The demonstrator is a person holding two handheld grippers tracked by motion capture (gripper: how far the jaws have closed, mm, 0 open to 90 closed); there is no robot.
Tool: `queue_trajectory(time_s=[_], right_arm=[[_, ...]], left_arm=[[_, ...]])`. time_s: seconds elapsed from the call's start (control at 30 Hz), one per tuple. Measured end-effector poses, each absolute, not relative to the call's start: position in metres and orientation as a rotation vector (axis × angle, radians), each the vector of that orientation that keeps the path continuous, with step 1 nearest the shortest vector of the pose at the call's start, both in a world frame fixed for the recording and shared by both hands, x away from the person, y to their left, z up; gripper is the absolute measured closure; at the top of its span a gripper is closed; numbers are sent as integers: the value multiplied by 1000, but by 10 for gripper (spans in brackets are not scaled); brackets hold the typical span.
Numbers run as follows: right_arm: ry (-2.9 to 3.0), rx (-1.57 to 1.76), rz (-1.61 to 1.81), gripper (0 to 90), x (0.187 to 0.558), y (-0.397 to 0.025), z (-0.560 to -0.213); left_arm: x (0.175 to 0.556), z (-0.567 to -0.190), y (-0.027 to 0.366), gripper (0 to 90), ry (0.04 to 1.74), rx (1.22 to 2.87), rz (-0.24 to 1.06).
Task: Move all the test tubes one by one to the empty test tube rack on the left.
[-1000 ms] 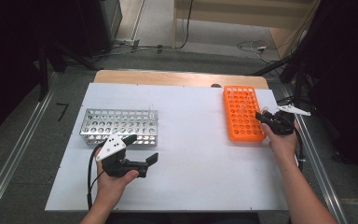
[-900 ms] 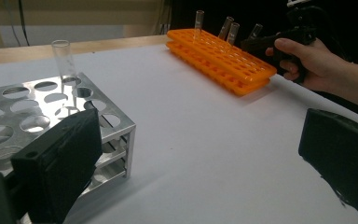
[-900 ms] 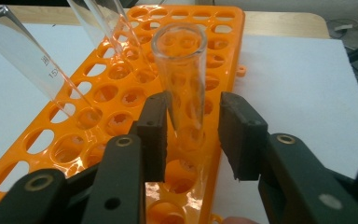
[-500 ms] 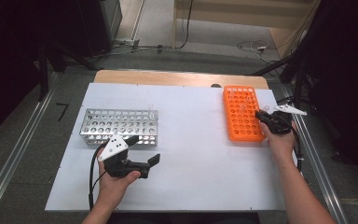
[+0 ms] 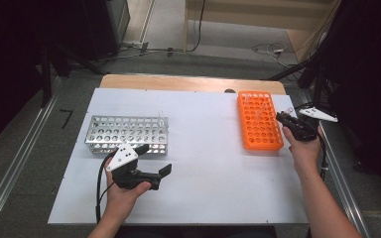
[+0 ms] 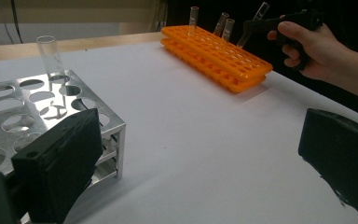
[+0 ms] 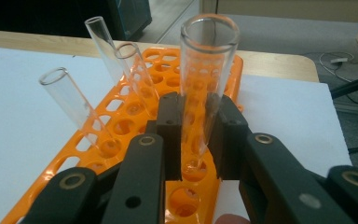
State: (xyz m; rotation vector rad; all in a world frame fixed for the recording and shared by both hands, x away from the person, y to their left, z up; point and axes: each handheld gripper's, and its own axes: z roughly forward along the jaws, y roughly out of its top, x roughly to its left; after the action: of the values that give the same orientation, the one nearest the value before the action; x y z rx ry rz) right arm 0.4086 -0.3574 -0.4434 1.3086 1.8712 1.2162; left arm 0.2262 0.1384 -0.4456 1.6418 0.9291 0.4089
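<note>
Right gripper view: approx 4 tubes (image 7: 205, 88), 1 orange rack (image 7: 177, 88)

metal rack (image 5: 124, 134) left on table (image 5: 203, 129) | plastic rack (image 5: 259, 121) right | 1 tube (image 6: 49, 56) in metal rack

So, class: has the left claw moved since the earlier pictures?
Yes. The left claw has slid toward the person, away from the metal rack, whose front edge it overlapped earlier.

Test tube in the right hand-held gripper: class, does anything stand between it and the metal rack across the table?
Nothing visible does. The right hand-held gripper is shut on the test tube at the orange rack; bare white table lies between it and the metal rack. The left hand-held gripper sits nearer the person.
</note>
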Motion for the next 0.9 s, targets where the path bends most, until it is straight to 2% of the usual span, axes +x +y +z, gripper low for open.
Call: queue_trajectory(time_s=[0.27,0.9], right_arm=[[1936,1242,1264,738,388,-346,-432],[2131,1044,1390,736,320,-284,-426]], left_arm=[[226,-445,136,0,920,1650,409],[223,-441,128,0,893,1657,402]])
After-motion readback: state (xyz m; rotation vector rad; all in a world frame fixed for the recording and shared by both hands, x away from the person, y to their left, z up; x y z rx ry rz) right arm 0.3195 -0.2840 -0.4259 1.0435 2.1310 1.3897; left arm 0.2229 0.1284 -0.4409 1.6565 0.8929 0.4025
